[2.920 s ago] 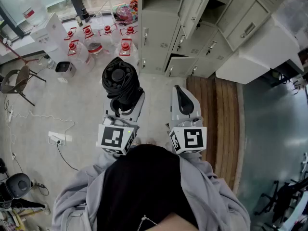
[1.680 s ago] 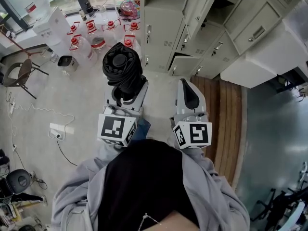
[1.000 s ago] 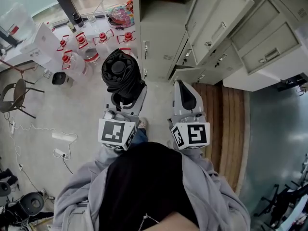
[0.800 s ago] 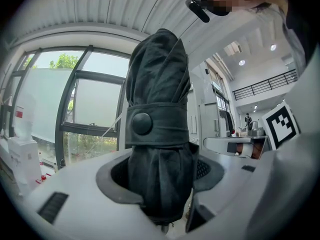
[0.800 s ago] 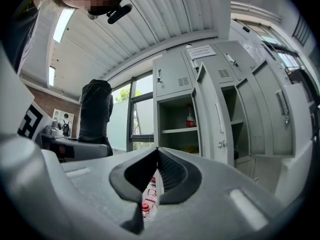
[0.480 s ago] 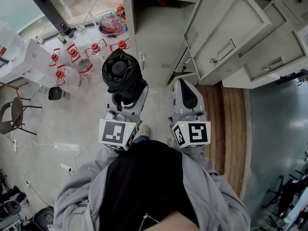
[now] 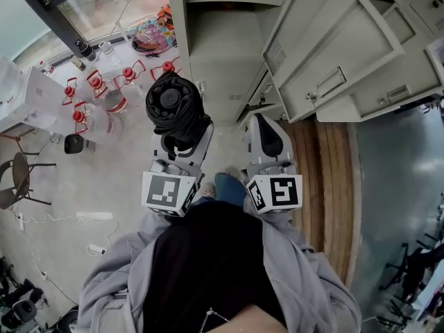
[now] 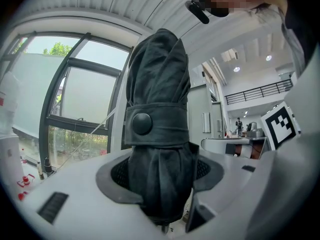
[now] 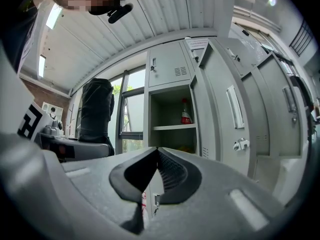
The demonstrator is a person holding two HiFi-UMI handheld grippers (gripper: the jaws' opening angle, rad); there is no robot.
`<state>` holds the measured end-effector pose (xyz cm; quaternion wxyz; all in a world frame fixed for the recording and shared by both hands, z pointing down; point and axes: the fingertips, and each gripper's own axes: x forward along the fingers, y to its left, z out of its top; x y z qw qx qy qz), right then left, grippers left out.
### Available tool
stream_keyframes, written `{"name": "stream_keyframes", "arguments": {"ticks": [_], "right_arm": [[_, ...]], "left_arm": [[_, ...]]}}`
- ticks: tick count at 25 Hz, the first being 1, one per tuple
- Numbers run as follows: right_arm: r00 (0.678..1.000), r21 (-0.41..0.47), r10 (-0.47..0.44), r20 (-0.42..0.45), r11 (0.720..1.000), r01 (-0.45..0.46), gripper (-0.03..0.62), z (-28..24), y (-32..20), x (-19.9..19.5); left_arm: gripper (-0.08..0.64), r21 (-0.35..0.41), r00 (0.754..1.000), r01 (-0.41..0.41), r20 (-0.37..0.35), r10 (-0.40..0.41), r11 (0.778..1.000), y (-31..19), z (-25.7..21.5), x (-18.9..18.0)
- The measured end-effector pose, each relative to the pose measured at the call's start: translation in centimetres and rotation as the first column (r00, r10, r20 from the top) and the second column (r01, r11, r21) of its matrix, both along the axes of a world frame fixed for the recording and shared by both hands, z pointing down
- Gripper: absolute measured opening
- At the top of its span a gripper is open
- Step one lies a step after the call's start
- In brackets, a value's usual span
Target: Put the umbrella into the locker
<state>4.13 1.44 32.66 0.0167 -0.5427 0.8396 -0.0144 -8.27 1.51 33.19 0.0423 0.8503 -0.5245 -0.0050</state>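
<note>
A folded black umbrella (image 7: 173, 111) stands upright in my left gripper (image 7: 182, 139), whose jaws are shut on its lower part. In the left gripper view the umbrella (image 8: 157, 149) fills the middle, with its strap and round button showing. My right gripper (image 7: 264, 139) is beside it on the right, shut and empty, its pads pressed together (image 9: 156, 156). Ahead stands the grey locker bank (image 7: 229, 40). One compartment (image 9: 171, 114) is open, with a shelf and a red-topped bottle (image 9: 186, 113) inside. The umbrella (image 9: 95, 116) also shows at the left of the right gripper view.
Several open locker doors (image 7: 333, 47) jut out at the upper right. Water jugs with red caps (image 7: 104, 96) stand on the floor at the left by a window. A chair (image 7: 21, 179) and cables (image 7: 76, 217) lie at the far left. A wooden strip (image 7: 326, 179) runs along the right.
Both grippers, with the umbrella, have moved toward the lockers; the locker bank and its open doors now fill more of the head view. The jugs have slid to the left.
</note>
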Motion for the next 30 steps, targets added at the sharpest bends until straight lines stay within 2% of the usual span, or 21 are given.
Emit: {"name": "stream_keyframes", "arguments": {"ticks": [10,19,30], "right_arm": [[0.999,0.026,-0.040,-0.010,0.999,0.040,0.003,0.6,-6.1,-0.3],[0.998,0.003,-0.058,-0.004,0.998,0.058,0.003,1.1,-14.7,0.1],[0.994,-0.020,-0.106,-0.024,0.994,0.105,0.004,1.5,-20.5,-0.1]], "left_arm": [[0.247,0.008,0.999,-0.032,-0.005,0.033,0.999,-5.8,0.6,1.3],[0.247,0.006,0.998,-0.061,-0.001,0.061,0.998,-13.0,0.8,2.6],[0.247,-0.027,0.998,-0.063,-0.013,0.062,0.998,-18.2,1.6,3.5]]}}
